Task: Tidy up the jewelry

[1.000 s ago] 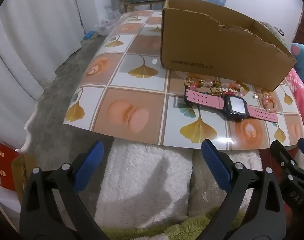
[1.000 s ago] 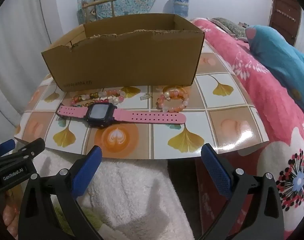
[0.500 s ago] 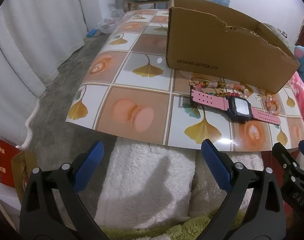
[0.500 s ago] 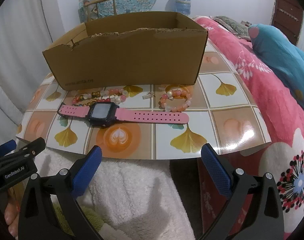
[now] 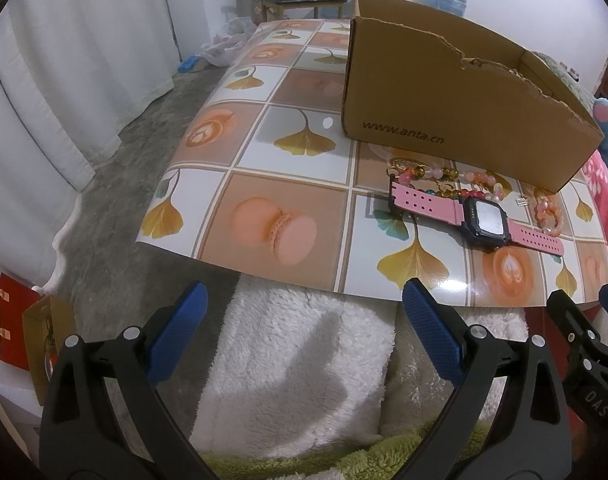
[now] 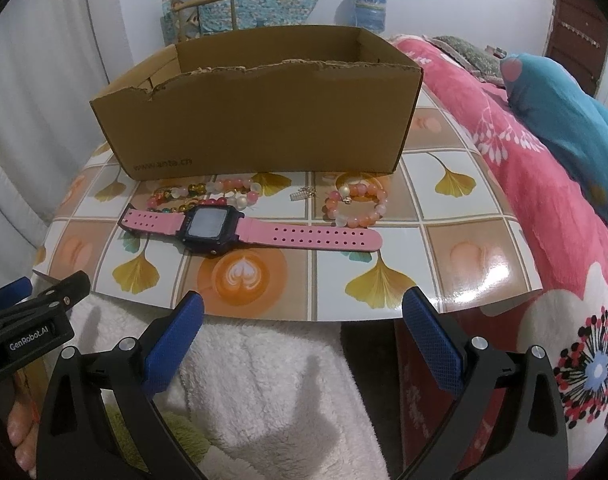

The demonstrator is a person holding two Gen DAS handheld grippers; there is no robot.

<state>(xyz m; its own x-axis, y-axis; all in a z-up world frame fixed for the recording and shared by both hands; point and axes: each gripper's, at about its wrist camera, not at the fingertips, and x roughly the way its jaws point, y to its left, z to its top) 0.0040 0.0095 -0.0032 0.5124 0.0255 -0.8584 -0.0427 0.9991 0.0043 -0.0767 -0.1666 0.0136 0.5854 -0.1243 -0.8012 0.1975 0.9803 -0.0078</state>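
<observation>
Jewelry [image 6: 355, 205] beside "www.anta.cn" box [image 5: 455, 120]

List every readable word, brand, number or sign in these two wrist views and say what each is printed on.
"www.anta.cn": front wall of the cardboard box, sharp in the left wrist view, blurred in the right.
"GenRobot.AI": body of the left gripper, right wrist view.
"DAS": body of the right gripper, left wrist view.
Watch screen: nothing legible.

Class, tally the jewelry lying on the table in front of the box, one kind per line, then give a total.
Watch: 1
Bead bracelets: 2, a long strand and a small ring
Small metal clasp: 1
Total: 4
</observation>
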